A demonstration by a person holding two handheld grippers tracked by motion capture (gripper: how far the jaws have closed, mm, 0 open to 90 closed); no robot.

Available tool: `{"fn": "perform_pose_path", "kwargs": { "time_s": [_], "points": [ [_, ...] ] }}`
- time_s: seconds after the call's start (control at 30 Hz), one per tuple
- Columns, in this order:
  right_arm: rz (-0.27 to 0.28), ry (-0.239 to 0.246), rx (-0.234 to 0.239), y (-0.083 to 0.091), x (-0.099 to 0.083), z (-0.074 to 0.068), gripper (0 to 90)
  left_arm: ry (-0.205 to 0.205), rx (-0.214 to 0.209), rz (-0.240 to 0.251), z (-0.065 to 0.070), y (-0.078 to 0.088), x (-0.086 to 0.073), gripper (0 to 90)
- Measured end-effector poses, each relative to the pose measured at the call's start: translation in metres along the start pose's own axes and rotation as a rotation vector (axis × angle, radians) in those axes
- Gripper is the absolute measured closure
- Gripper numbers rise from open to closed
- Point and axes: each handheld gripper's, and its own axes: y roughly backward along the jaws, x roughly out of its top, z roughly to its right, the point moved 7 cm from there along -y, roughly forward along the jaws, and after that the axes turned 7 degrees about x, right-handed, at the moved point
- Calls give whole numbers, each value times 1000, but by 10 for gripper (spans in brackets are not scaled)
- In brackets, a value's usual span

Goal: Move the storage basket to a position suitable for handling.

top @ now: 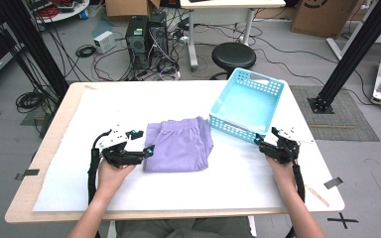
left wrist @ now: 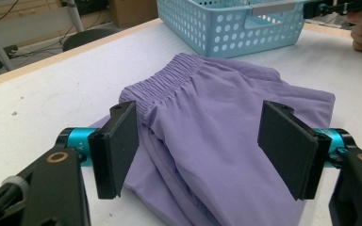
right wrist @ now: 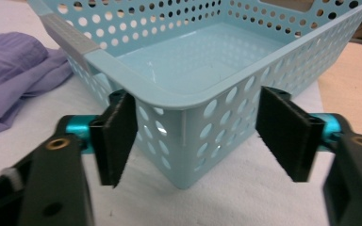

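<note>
Purple shorts (top: 178, 146) lie folded at the middle of the white mat. My left gripper (top: 144, 142) is at their left edge. In the left gripper view it (left wrist: 200, 141) stands open, jaws either side of the shorts (left wrist: 217, 108) near the elastic waistband, not pressing. A light blue perforated basket (top: 233, 126) stands empty to the right of the shorts. My right gripper (top: 266, 136) is at its near right corner. In the right gripper view it (right wrist: 198, 139) is open, with the basket's corner (right wrist: 169, 89) between the pads and a gap at the right pad.
The white mat (top: 228, 183) covers most of the wooden table. Behind the table stand a black stool (top: 233, 54) and computer towers (top: 146, 39) with cables on the floor. Black frame posts (top: 349, 54) rise at both sides.
</note>
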Motion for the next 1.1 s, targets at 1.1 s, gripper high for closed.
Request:
{"fn": "perform_pose_path", "kwargs": {
  "time_s": [1.1],
  "points": [
    [-13, 26, 69, -17, 17, -51, 455, -8, -32, -13, 11, -7, -2, 296]
  ]
}}
